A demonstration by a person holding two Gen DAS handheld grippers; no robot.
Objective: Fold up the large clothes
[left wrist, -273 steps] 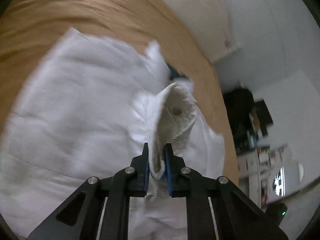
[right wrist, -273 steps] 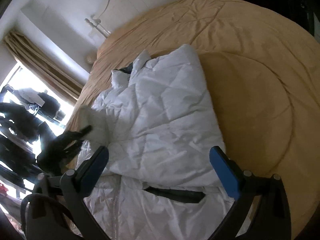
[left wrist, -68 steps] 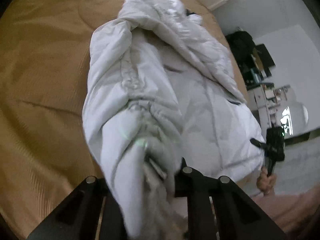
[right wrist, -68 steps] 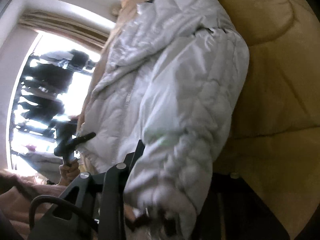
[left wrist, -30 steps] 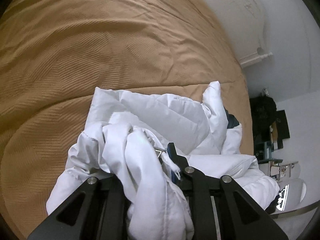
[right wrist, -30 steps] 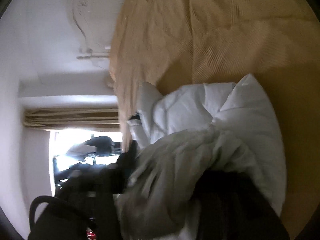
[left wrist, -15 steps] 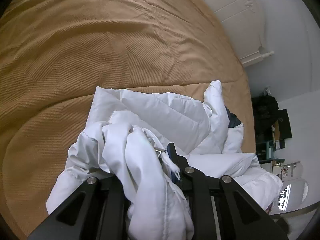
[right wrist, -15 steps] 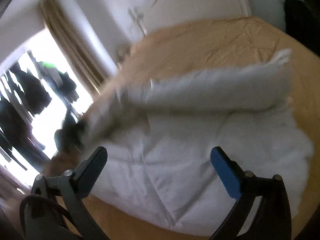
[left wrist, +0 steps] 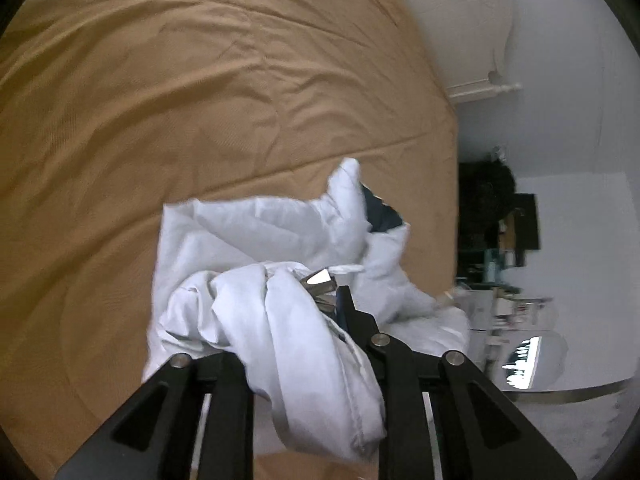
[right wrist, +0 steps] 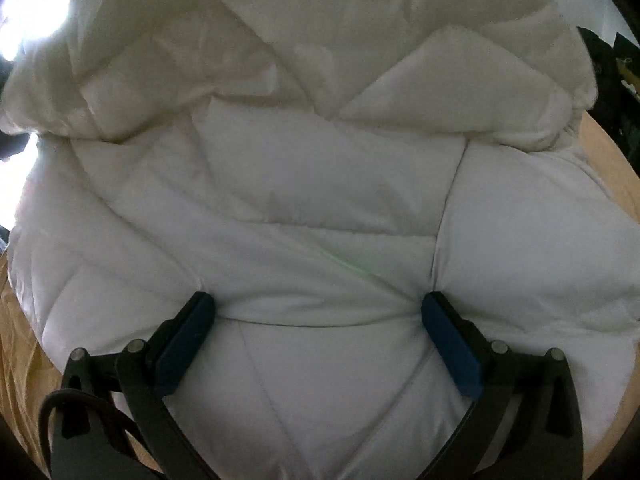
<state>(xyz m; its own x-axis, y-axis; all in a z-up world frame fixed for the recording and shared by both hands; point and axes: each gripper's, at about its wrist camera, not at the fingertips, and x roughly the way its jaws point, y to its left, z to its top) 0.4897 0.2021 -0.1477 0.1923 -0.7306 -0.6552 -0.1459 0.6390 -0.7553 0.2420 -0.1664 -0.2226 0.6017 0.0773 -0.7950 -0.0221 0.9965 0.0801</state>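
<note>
The white quilted puffer jacket (right wrist: 328,216) lies bunched on the tan-brown bedspread (left wrist: 180,112) of a bed, near the bed's edge in the left wrist view. In the right wrist view it fills almost the whole picture: a broad padded panel with diagonal stitch lines lies flat in front, and a thicker fold of the same white fabric is heaped across its far side. A strip of the bedspread shows at the left and right margins.

The right gripper (right wrist: 318,312) sits low over the flat panel with its blue-padded fingers (right wrist: 184,336) spread wide; both tips press into the padding, which bulges up between them, and nothing is pinched.

The left gripper (left wrist: 304,304) is bundled in a gathered wad of the jacket's fabric that drapes over and between its black fingers (left wrist: 360,320). The left one is buried under cloth, so the gap cannot be seen, but the fabric hangs from the grip and appears pinched. A small silver metal piece (left wrist: 318,280), perhaps a zipper pull, sticks out of the wad at the tips. Beyond it the rest of the jacket spreads on the bed, with a dark navy lining (left wrist: 380,216) showing at an upturned white flap.

Past the bed's edge stand a white wall (left wrist: 540,60), dark furniture (left wrist: 492,208) and cluttered shelving (left wrist: 508,304).
</note>
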